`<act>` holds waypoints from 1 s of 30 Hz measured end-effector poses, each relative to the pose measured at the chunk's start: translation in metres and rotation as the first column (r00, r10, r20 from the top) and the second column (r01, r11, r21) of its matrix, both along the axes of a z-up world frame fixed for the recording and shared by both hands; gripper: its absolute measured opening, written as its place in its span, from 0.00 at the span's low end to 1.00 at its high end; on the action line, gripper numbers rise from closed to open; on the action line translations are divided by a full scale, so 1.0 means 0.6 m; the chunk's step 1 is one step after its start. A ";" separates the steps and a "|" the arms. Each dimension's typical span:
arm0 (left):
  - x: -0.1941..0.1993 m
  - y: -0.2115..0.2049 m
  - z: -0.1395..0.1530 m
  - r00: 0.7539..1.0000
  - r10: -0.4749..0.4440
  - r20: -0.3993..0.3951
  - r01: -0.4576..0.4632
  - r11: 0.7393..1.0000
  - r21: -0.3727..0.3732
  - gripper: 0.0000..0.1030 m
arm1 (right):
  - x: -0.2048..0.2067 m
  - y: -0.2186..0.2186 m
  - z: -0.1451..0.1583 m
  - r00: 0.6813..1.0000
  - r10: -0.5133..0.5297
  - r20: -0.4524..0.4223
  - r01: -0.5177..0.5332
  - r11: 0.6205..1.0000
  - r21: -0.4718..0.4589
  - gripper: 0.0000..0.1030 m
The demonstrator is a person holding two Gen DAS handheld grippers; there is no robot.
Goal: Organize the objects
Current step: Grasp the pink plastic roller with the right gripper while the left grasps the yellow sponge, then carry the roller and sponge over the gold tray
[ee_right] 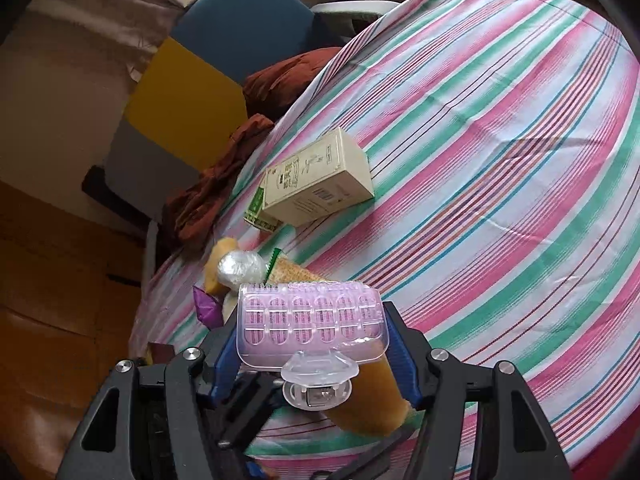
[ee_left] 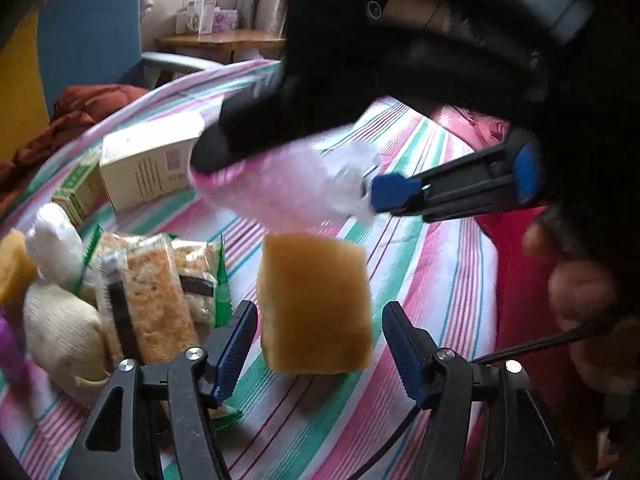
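Pink roller (ee_right: 312, 320) is clamped by right gripper (ee_right: 316, 356) for sorting; sponge (ee_left: 316, 304) is straddled by open left gripper (ee_left: 320, 344).

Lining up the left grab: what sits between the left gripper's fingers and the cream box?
In the left wrist view, the yellow sponge lies nearest the left gripper; above it hangs the pink hair roller, before the cream box.

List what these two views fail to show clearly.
- Pink hair roller: motion-blurred in the left wrist view.
- Yellow sponge: mostly hidden behind the roller in the right wrist view.
- Purple item: cut off by the left wrist frame's edge.
- Cream box: print too small to read.
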State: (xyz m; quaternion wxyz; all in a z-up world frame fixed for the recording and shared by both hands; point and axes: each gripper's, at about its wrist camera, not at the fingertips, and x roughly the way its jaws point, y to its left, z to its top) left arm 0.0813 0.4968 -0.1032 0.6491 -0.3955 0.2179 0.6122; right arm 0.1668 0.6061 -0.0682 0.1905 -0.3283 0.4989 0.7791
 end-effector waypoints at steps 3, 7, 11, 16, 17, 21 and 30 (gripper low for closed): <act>0.004 0.006 -0.011 1.000 0.005 0.003 -0.005 1.000 -0.017 0.53 | 0.008 0.004 0.000 0.999 -0.028 -0.022 0.028 1.000 -0.011 0.62; 0.009 -0.003 -0.005 1.000 0.017 -0.010 -0.017 1.000 0.005 0.48 | 0.023 0.010 0.005 0.995 -0.081 -0.061 0.081 0.997 -0.003 0.62; 0.011 -0.027 0.017 0.999 0.037 -0.012 -0.036 0.999 0.022 0.48 | 0.037 0.015 0.008 0.987 -0.118 -0.106 0.117 0.993 -0.012 0.62; -0.009 -0.085 0.050 0.992 0.123 -0.012 -0.122 0.992 0.029 0.49 | 0.024 0.006 0.018 0.994 -0.081 -0.075 0.084 0.996 0.042 0.62; -0.017 -0.099 0.055 0.990 0.139 -0.003 -0.139 0.990 0.029 0.49 | 0.021 0.005 0.019 0.995 -0.068 -0.075 0.071 0.996 0.047 0.62; -0.037 -0.167 0.087 0.973 0.230 0.004 -0.230 0.972 0.053 0.49 | 0.009 -0.012 0.030 0.999 -0.014 -0.051 0.020 0.993 0.115 0.62; -0.103 -0.343 0.162 0.895 0.445 -0.004 -0.441 0.887 0.136 0.50 | -0.010 -0.060 0.052 0.999 0.049 0.022 -0.053 0.970 0.238 0.62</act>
